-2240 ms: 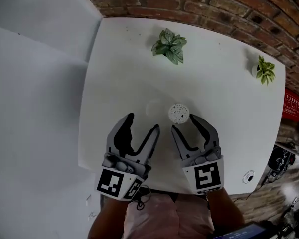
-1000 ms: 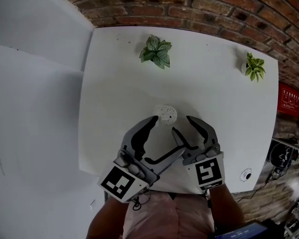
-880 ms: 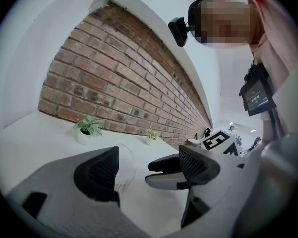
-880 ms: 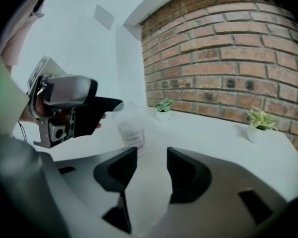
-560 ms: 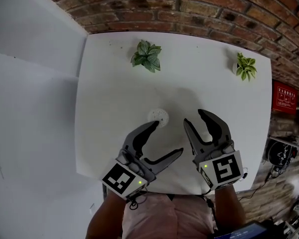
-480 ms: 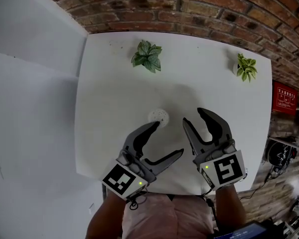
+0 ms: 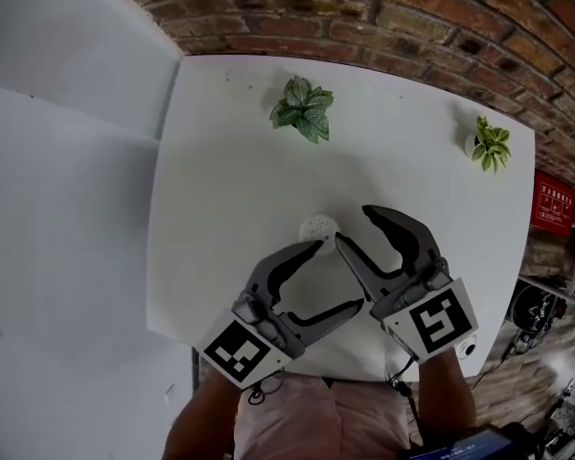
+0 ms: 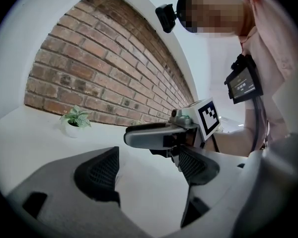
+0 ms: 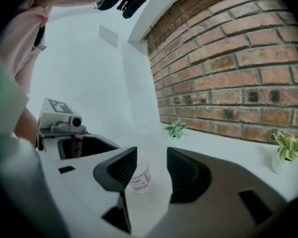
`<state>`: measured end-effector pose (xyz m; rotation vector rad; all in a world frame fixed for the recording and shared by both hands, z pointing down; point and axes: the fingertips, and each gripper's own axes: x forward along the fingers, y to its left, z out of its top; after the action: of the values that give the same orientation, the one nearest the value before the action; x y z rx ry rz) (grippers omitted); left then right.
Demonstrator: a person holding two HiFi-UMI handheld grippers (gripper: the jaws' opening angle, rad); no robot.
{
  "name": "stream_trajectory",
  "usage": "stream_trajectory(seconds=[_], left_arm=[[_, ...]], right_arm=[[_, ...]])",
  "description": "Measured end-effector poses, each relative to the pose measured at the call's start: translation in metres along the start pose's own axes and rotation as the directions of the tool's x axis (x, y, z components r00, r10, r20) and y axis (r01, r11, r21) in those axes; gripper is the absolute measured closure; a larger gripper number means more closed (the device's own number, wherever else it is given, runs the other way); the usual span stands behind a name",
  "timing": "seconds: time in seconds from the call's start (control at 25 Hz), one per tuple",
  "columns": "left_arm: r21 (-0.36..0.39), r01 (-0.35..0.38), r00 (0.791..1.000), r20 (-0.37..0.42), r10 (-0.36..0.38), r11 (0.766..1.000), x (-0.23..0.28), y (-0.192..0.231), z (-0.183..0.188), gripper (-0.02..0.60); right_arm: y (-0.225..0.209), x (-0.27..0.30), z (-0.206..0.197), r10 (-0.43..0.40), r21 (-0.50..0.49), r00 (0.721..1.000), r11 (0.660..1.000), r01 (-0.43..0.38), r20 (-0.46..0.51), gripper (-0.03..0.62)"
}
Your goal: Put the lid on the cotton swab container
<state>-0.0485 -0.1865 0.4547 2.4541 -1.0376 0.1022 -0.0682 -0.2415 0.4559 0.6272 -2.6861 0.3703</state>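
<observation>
The cotton swab container (image 7: 319, 226) is a small clear round tub standing on the white table (image 7: 230, 161), its top showing swab tips. In the right gripper view it (image 9: 139, 179) appears through the gap between the jaws, a little beyond them, with a pink label. My right gripper (image 7: 354, 226) is just right of it, untouched by the pads, its jaws opening. My left gripper (image 7: 337, 276) sits nearer the body, open and empty, with one finger (image 7: 302, 254) reaching toward the tub. I cannot make out a lid.
A leafy plant in a white pot (image 7: 304, 108) stands at the table's far side, a smaller one (image 7: 490, 145) at the far right. A brick wall (image 7: 412, 27) runs behind the table. The table's near edge (image 7: 345, 377) lies under both grippers.
My right gripper has shifted left, closer to the container. The left gripper has stayed open in about the same place. The head camera has drifted a little.
</observation>
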Motion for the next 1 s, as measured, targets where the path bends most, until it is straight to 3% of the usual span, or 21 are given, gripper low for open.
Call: stream_trajectory(seconds=[0.4, 0.72, 0.84, 1.0], left_arm=[[0.014, 0.025, 1.0, -0.008, -0.025, 1.0, 0.001, -0.001, -0.003, 0.198], [0.031, 0.016, 1.0, 0.002, -0.016, 0.999, 0.0, -0.002, 0.002, 0.204], [0.028, -0.045, 0.998, 0.036, 0.044, 0.999, -0.009, 0.001, 0.017, 0.211], [0.04, -0.201, 0.97, 0.151, 0.193, 0.979, -0.031, 0.004, 0.062, 0.317]], right_arm=[[0.003, 0.013, -0.015, 0.036, -0.012, 0.998, 0.999, -0.037, -0.055, 0.398], [-0.002, 0.01, -0.007, 0.036, 0.007, 0.999, 0.999, -0.036, 0.002, 0.399], [-0.01, -0.003, 0.011, -0.003, -0.014, 0.997, 1.0, 0.004, 0.073, 0.399], [-0.014, -0.033, 0.045, -0.092, 0.008, 0.983, 0.996, 0.092, 0.157, 0.416]])
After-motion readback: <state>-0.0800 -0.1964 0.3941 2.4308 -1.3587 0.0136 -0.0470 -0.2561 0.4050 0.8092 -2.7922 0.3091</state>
